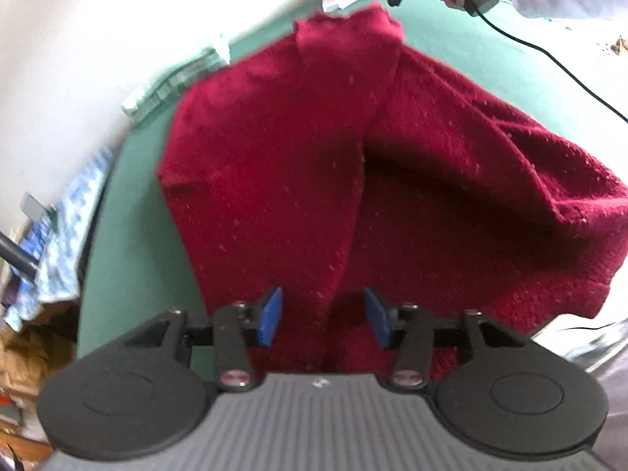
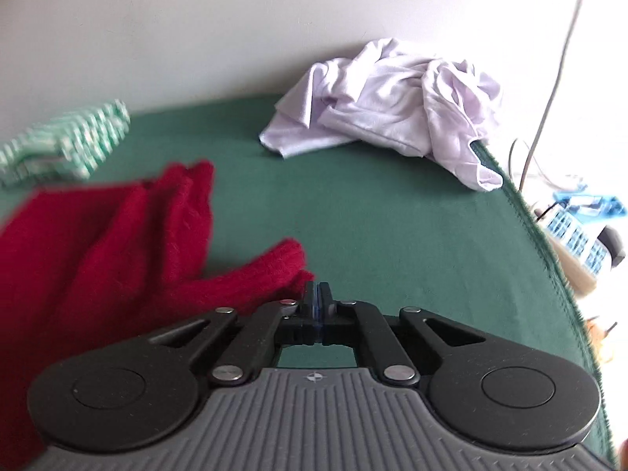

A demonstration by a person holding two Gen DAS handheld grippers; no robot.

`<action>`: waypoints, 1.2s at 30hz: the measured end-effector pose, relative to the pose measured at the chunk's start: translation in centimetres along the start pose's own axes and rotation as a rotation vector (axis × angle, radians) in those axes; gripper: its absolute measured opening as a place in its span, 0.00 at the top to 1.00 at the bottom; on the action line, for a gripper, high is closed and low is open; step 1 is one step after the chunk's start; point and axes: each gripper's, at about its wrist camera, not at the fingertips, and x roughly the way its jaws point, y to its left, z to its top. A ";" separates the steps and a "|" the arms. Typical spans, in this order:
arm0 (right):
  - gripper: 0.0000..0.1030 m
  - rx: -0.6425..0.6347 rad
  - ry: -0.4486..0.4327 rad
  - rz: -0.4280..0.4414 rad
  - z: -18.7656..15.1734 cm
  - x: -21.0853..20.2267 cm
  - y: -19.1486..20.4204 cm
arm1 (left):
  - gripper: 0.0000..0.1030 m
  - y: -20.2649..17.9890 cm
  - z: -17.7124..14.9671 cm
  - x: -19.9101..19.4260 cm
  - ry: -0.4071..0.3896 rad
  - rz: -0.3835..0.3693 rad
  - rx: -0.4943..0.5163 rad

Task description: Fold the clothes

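Red knit sweater (image 1: 298,165) is lying part-folded on the green worktop (image 2: 392,227); the left claw (image 1: 324,320), released, is straddling its near ridge and wants a deep, square bite, while the right claw (image 2: 317,306), clenched on nothing visible, is sitting just beside the sweater's cuff (image 2: 290,259).

Bright daylight w/ soft shadows, wall (image 1: 78,39) blown out to glare top-left in left view, red sweater (image 1: 294,180) motion-blurred in both, striped cloth (image 2: 66,141) smeared, fisheye bending green table edge (image 2: 549,259), corners vignetted dark.
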 end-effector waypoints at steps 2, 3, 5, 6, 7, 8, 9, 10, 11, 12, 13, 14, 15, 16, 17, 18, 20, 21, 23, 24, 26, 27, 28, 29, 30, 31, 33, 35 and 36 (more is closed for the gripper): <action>1.00 0.061 -0.009 0.037 0.4 -1.2 -1.1 | 0.44 0.4 -0.1 0.1 -0.003 -0.005 -0.008; 1.00 0.090 0.000 0.053 0.5 -1.7 -1.8 | 0.45 0.7 -0.1 0.2 -0.002 -0.004 -0.013; 0.95 0.127 0.047 0.085 0.3 -2.4 -3.0 | 0.48 1.3 -0.1 0.6 0.004 -0.006 -0.028; 0.93 0.150 0.077 0.111 0.0 -2.5 -3.6 | 0.55 1.8 -0.1 0.7 0.008 -0.023 -0.046; 0.92 0.175 0.100 0.132 -0.4 -2.8 -4.1 | 0.60 2.1 0.0 0.8 0.011 -0.039 -0.062; 0.91 0.192 0.116 0.140 -0.8 -2.8 -4.3 | 0.67 2.3 0.0 0.8 0.013 -0.048 -0.075; 0.85 0.198 0.127 0.136 -1.3 -2.8 -4.4 | 0.70 2.6 0.0 0.9 0.016 -0.058 -0.088; 0.79 0.200 0.131 0.134 -1.6 -2.6 -4.3 | 0.71 2.7 0.1 0.8 0.018 -0.060 -0.098; 0.77 0.202 0.129 0.136 -1.9 -2.3 -4.1 | 0.74 2.7 0.1 0.8 0.019 -0.056 -0.104; 0.77 0.203 0.126 0.142 -2.2 -2.0 -3.7 | 0.75 2.8 0.2 0.7 0.020 -0.053 -0.110; 0.77 0.204 0.123 0.149 -2.4 -1.7 -3.2 | 0.76 2.8 0.2 0.7 0.021 -0.049 -0.116; 0.77 0.185 0.110 0.143 -2.6 -1.4 -2.5 | 0.77 2.9 0.2 0.5 0.021 -0.045 -0.126; 0.74 0.160 0.094 0.133 -2.7 -1.2 -1.7 | 0.77 3.1 0.1 0.3 0.018 -0.042 -0.138; 0.71 0.135 0.077 0.124 -2.8 -1.0 -0.9 | 0.77 3.3 0.1 0.1 0.016 -0.039 -0.150; 0.70 0.093 0.057 0.101 -3.0 -0.7 0.1 | 0.77 3.5 0.1 0.0 0.015 -0.036 -0.161; 0.70 0.046 0.036 0.074 -3.1 -0.5 1.2 | 0.77 3.6 0.1 -0.1 0.015 -0.032 -0.171; 0.71 -0.063 -0.007 0.019 -3.6 0.1 3.0 | 0.76 3.9 0.0 -0.3 0.010 -0.031 -0.184; 0.84 -0.124 -0.027 -0.003 -3.9 0.4 3.9 | 0.76 4.0 0.0 -0.6 0.002 -0.036 -0.180; 0.98 -0.154 -0.035 -0.003 -3.9 0.6 4.6 | 0.76 4.2 -0.1 -1.3 -0.014 -0.045 -0.172; 0.99 -0.125 -0.034 0.007 -3.6 0.3 4.2 | 0.74 4.3 -0.1 -1.6 -0.022 -0.050 -0.168; 0.99 -0.044 -0.031 0.030 -2.7 -0.3 3.1 | 0.69 4.5 -0.1 -2.2 -0.038 -0.059 -0.160; 0.99 0.011 -0.033 0.050 -2.0 -1.1 2.2 | 0.64 4.6 -0.1 -2.6 -0.046 -0.064 -0.155; 0.99 0.070 -0.036 0.072 -1.3 -1.9 1.2 | 0.62 4.7 -0.2 -2.9 -0.054 -0.069 -0.151; 0.99 0.118 -0.046 0.102 -0.7 -3.0 0.2 | 0.60 4.8 -0.2 -3.2 -0.062 -0.073 -0.147; 0.99 0.162 -0.057 0.134 0.0 -4.2 -0.7 | 0.58 4.9 -0.2 -3.5 -0.070 -0.078 -0.143; 0.99 0.181 -0.070 0.156 0.5 -5.5 -1.4 | 0.55 5.0 -0.2 -3.8 -0.078 -0.083 -0.139; 0.99 0.205 -0.095 0.195 1.4 -8.0 -2.5 | 0.48 5.2 -0.3 -4.5 -0.094 -0.092 -0.131; 0.99 0.195 -0.119 0.216 1.6 -10.1 -3.1 | 0.42 4.9 0.3 -4.8 -0.117 -0.093 -0.113; 0.99 0.188 -0.128 0.214 1.5 -10.9 -3.3 | 0.42 4.1 1.3 -4.6 -0.137 -0.081 -0.091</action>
